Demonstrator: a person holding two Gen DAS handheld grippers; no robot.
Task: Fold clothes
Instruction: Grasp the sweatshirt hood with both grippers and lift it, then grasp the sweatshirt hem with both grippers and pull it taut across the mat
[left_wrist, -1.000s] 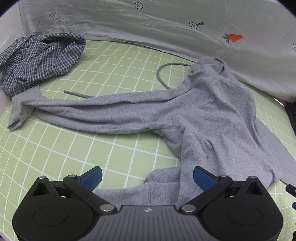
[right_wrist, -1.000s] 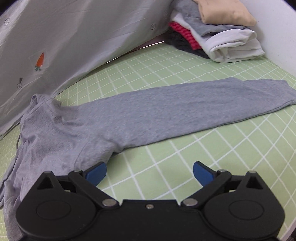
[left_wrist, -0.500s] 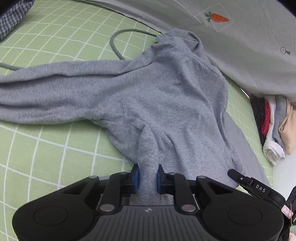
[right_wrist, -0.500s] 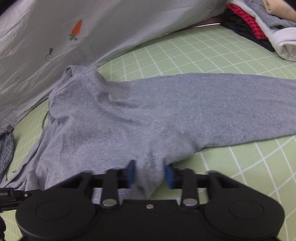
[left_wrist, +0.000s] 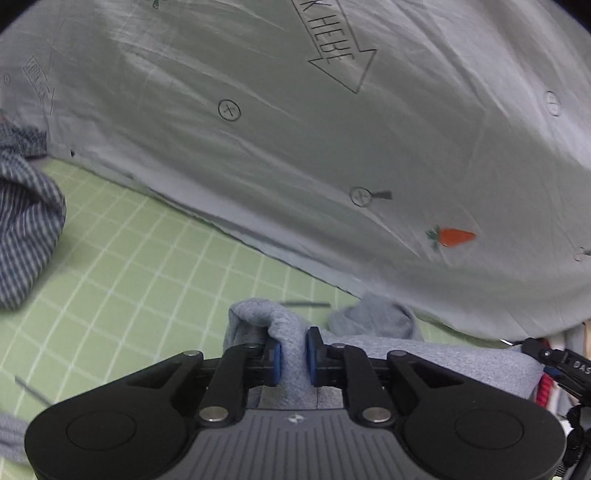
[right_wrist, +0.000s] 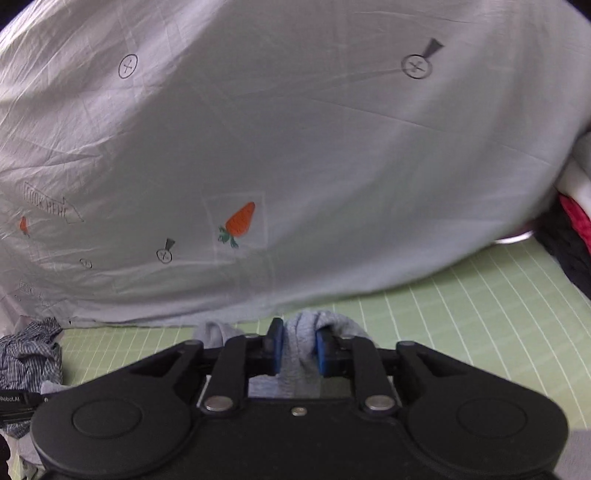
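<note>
- Grey fleece is pinched in both grippers: the left hand-held gripper has its blue pads narrow on a bunched ridge of the hoodie, and the right hand-held gripper clamps a similar wad.
- Both sets of jaws have just eased open a touch, yet cloth sits pressed between the pads on each side, so the grip holds.
- Hoodie lies right at the fingertips and trails back under both tools; in the left view a band of it runs off to the right toward the other tool, so its long axis runs side to side between the two hands.
- Ahead of both grippers: bare green grid mat on the bench, then the pale printed sheet hanging as a backdrop.
- Neither hand looks nearer; they sit level, side by side, both tipped down toward the mat.
- My read: the held edge points toward the sheet, so the fold should carry forward over the mat, both hands together to keep that edge straight.
- Watch the sides: checked shirt on the left, stacked clothes on the right, both apart from the hoodie.
</note>
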